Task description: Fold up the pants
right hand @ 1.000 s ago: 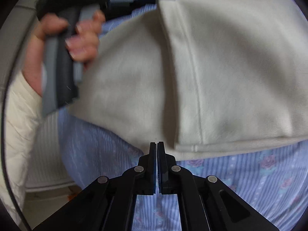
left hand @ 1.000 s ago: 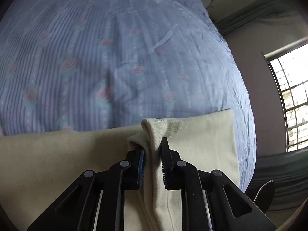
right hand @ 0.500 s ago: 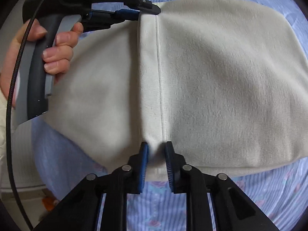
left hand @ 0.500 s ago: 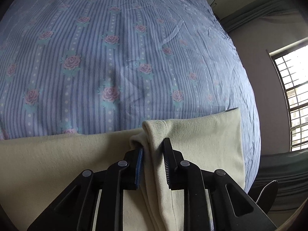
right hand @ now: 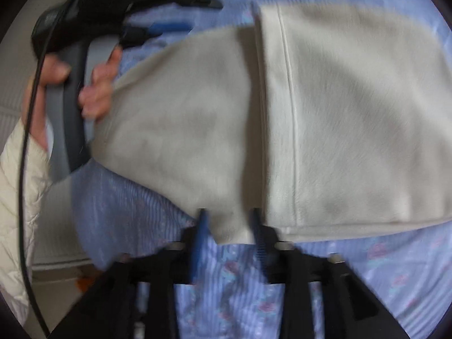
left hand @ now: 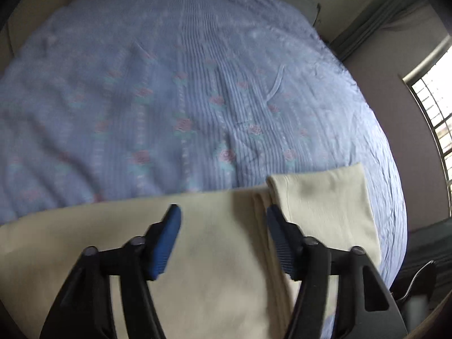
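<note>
Cream pants [right hand: 325, 118] lie folded on floral bedsheet [left hand: 175, 90]; left hand-held gripper [left hand: 221, 214] and right hand-held gripper [right hand: 228, 214] above pants' folded edge, jaws just opened, pads clear of cloth

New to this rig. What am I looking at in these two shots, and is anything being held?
No robot: a person holds a handheld two-finger gripper in each hand, with a fisheye camera on each looking along its fingers. The left camera shows the left gripper; the right camera shows the right gripper, and the left hand gripping its tool. Cream pants lie folded on a blue floral bedsheet. Both grippers have just been opening; their fingers stand apart over the cloth, holding nothing.
</note>
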The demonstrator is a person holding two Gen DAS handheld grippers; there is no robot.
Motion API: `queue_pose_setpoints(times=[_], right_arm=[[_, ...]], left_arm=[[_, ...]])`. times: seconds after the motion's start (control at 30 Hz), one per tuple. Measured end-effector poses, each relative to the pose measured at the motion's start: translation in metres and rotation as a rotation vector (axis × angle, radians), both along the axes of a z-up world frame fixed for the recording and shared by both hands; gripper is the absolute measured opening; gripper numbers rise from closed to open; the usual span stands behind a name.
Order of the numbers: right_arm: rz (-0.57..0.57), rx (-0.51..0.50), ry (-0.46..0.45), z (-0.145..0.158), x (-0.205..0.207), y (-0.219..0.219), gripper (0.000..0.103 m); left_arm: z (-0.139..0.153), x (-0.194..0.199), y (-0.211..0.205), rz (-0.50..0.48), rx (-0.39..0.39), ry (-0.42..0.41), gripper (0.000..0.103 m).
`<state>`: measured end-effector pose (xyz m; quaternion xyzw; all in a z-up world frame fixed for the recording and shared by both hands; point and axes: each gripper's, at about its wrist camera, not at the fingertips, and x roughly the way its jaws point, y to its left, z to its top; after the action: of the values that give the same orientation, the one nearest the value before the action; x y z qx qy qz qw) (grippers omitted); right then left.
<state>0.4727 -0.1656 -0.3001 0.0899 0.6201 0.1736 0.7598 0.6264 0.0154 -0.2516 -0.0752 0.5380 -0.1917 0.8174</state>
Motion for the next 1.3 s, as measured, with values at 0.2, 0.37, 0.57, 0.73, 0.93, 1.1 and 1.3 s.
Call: queue_pose_setpoints(times=[0.2, 0.37, 0.57, 0.73, 0.93, 1.1, 1.3], right_arm=[[-0.015, -0.040, -0.096, 0.038, -0.005, 0.028, 0.059], [0.031, -0.058, -0.166, 0.072, 0.008, 0.059, 0.062], [0.078, -0.081, -0.239, 0.083, 0.011, 0.103, 0.070], [0.103, -0.091, -0.214, 0.065, 0.026, 0.148, 0.071], [0.097, -0.090, -0.117, 0.038, 0.047, 0.167, 0.071], [0.098, -0.108, -0.071, 0.026, 0.054, 0.174, 0.071], [0.102, -0.114, -0.069, 0.022, 0.055, 0.171, 0.071]], left_arm=[[0.049, -0.068, 0.043, 0.000, 0.045, -0.114, 0.081], [0.063, -0.113, 0.086, 0.122, 0.128, -0.145, 0.087], [0.045, -0.155, 0.145, 0.270, 0.151, -0.085, 0.089], [0.013, -0.176, 0.205, 0.467, -0.052, -0.010, 0.091], [-0.053, -0.172, 0.261, 0.676, -0.309, 0.117, 0.091], [-0.095, -0.162, 0.275, 0.757, -0.414, 0.185, 0.090], [-0.110, -0.139, 0.285, 0.771, -0.606, 0.143, 0.091]])
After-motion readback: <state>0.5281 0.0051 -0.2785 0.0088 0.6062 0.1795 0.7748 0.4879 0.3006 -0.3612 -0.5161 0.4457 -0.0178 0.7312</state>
